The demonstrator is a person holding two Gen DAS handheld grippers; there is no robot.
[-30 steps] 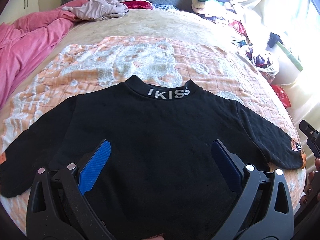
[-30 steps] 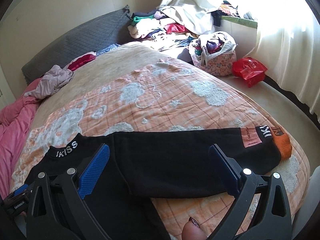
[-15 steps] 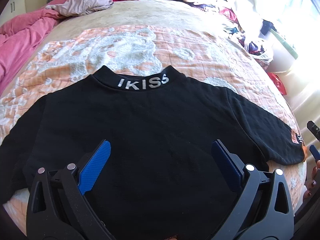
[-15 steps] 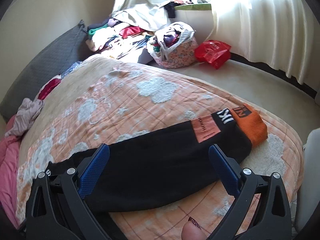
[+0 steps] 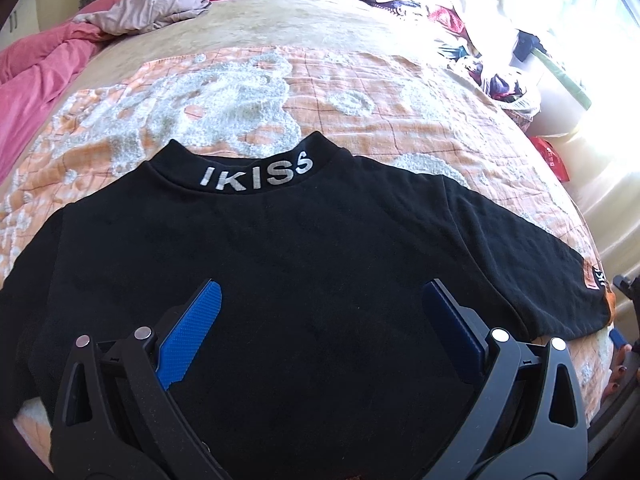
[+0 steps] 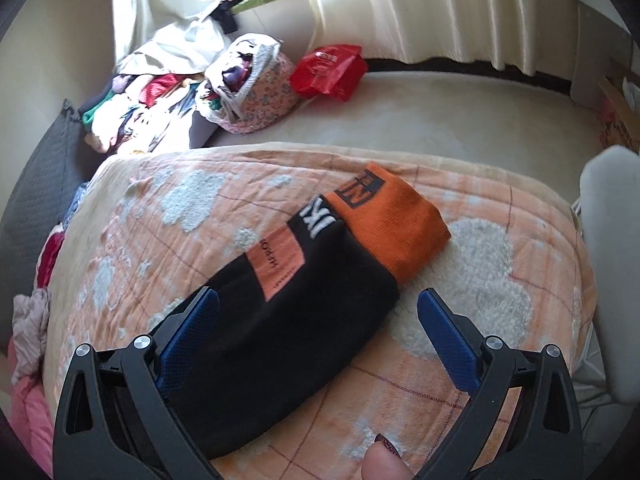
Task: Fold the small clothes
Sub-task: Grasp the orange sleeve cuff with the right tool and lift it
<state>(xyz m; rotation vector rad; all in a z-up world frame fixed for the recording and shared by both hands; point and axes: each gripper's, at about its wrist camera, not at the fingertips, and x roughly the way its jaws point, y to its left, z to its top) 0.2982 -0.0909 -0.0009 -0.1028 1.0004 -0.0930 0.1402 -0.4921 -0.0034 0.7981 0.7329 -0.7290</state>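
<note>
A small black sweater (image 5: 280, 248) with "IKISS" on its collar lies flat on the orange quilt (image 5: 360, 92), sleeves spread to both sides. My left gripper (image 5: 322, 312) hovers open over the sweater's lower body, nothing between its blue pads. In the right wrist view, the sweater's right sleeve (image 6: 288, 320) ends in an orange cuff (image 6: 392, 224). My right gripper (image 6: 318, 332) stands open over that sleeve, just short of the cuff. The right gripper's edge (image 5: 626, 292) shows at the far right of the left wrist view.
A pink blanket (image 5: 36, 80) and a beige garment (image 5: 156, 8) lie at the bed's far left. Piled clothes (image 6: 132, 112), a floral basket (image 6: 256, 92) and a red bag (image 6: 328, 72) sit beyond the bed. A grey chair edge (image 6: 612, 272) stands right.
My right gripper has swung right along the sleeve toward the orange cuff. The left gripper has moved closer over the sweater's body. Both stay open.
</note>
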